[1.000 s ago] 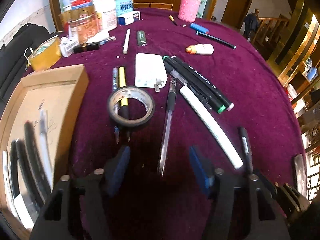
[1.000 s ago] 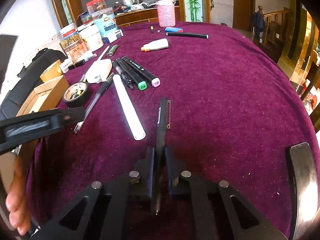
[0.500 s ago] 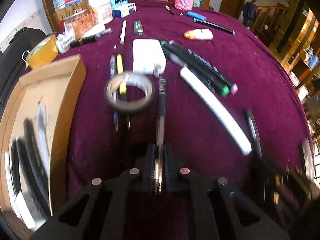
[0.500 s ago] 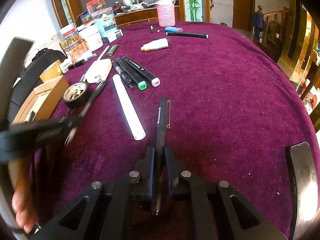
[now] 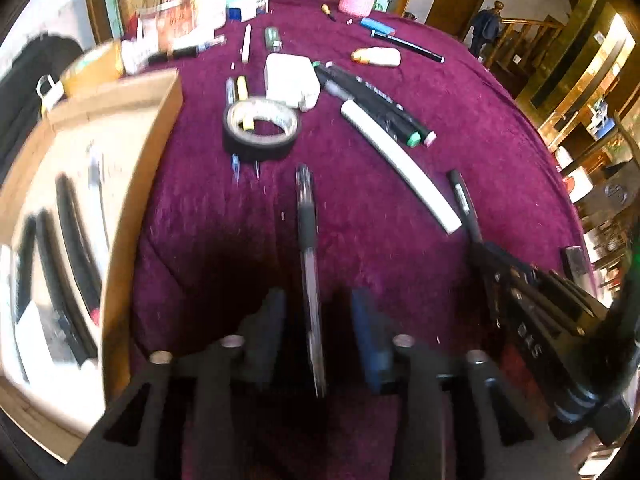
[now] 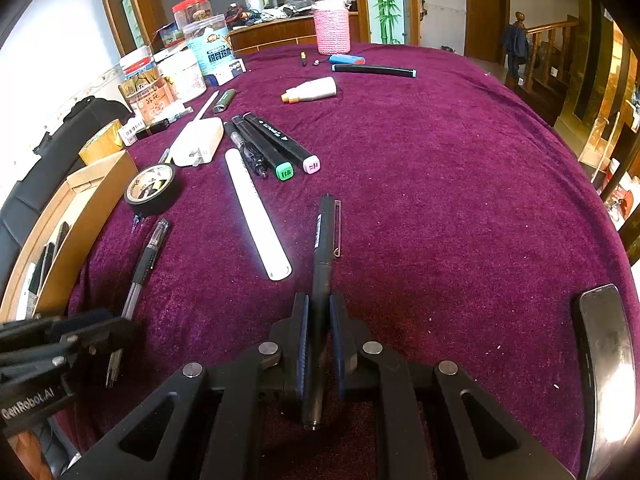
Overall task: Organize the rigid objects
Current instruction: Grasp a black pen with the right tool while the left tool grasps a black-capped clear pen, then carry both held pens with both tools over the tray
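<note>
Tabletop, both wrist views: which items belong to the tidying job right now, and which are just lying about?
In the job:
- clear gel pen, between the opening left gripper
- black pen, clamped in the right gripper
- cardboard box, already holding pens
- white tube, black markers, tape roll, loose on the cloth

Lying about:
- pink-sleeved jar
- food tubs
- phone

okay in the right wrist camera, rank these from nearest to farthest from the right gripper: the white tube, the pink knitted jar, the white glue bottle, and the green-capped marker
From the right gripper, nearest first:
1. White tube, just ahead and slightly left.
2. Green-capped marker, beyond the tube's far end, left of centre.
3. White glue bottle, farther back, near the middle.
4. Pink knitted jar, at the table's far edge.
</note>
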The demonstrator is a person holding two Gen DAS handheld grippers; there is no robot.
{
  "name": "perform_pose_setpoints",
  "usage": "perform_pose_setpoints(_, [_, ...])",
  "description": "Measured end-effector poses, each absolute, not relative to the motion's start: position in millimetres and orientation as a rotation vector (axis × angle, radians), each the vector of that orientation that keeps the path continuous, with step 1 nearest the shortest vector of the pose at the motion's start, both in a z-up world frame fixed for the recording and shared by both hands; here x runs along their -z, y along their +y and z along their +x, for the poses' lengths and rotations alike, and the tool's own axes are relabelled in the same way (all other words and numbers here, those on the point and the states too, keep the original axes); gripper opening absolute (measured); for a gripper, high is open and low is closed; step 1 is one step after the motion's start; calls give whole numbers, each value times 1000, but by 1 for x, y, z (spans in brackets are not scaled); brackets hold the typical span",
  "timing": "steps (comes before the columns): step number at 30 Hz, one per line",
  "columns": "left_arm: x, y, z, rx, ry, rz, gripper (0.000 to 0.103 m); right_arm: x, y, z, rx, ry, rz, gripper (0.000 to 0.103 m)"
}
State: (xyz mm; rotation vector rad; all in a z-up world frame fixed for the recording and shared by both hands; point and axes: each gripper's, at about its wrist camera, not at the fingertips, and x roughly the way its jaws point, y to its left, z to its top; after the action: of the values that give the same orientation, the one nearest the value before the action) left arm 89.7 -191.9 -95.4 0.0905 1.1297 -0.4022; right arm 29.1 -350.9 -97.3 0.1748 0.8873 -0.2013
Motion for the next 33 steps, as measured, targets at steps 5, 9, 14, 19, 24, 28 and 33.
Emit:
perform_pose_setpoints(5, [99,-203,102,358,1096,148,37,97,-351,29,200,885,186,10])
perform_pose_setpoints(9, [99,-204,106,333,1075,160,28,97,-350,29,203,886,176,10])
perform_pose_setpoints(14, [106,-207,104,325,1076,183,10,97,-349,29,212,885,162,10])
perform_pose_setpoints(19, [107,-208,100,314,1046,191,10,97,-346,30,223,886,144,10])
perform_pose_setpoints(24, [103,-197,93,322,1044,121,9,96,-347,26,228,867,158,9])
perform_pose_setpoints(28, [89,-180,84,295,1007,70,9,90,-349,18,210,816,173,8])
perform_pose_setpoints(33, [72,-160,74,263,979,46,9,82,-346,11,156,756,211,8])
